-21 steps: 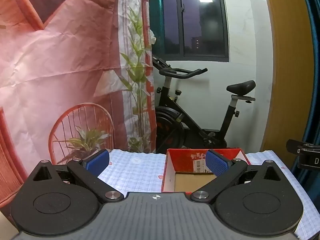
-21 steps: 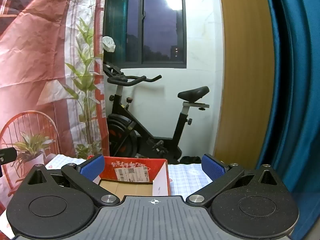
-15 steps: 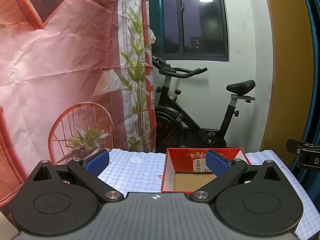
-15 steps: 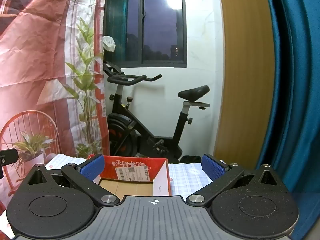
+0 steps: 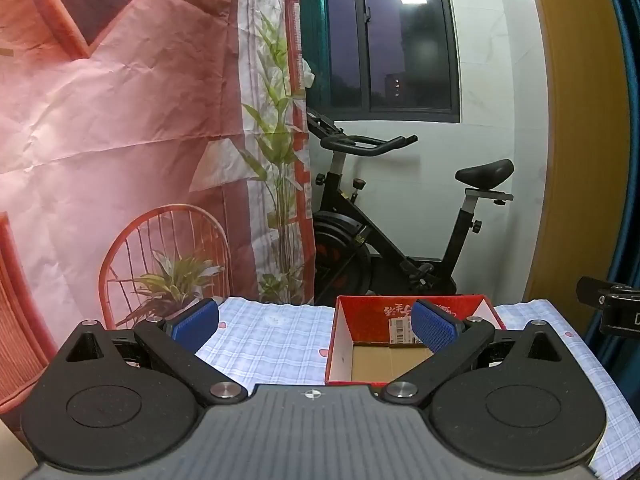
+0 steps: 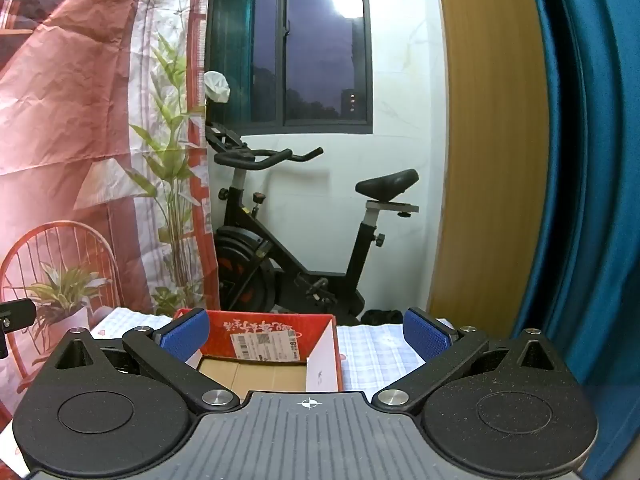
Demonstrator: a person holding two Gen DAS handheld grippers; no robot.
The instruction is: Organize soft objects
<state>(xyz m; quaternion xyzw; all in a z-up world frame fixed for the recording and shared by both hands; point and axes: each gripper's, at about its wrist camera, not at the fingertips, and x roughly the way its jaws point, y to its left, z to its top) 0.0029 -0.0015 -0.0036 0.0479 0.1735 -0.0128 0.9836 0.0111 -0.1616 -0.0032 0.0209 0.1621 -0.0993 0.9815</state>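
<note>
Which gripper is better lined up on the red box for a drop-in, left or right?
Neither clearly. The left gripper has the red box off to its right; the right gripper has it left of centre. Both open, empty; no soft object visible.

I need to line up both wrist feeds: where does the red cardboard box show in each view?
Left wrist: red cardboard box lower centre-right, behind the right blue pad of the left gripper.
Right wrist: box lower centre-left, between the fingers of the right gripper.
Shared landmark: black exercise bike behind the box.

Dim, reddish-tinted room, ceiling light reflected in window [image 5: 400, 36], fisheye-bent edges
</note>
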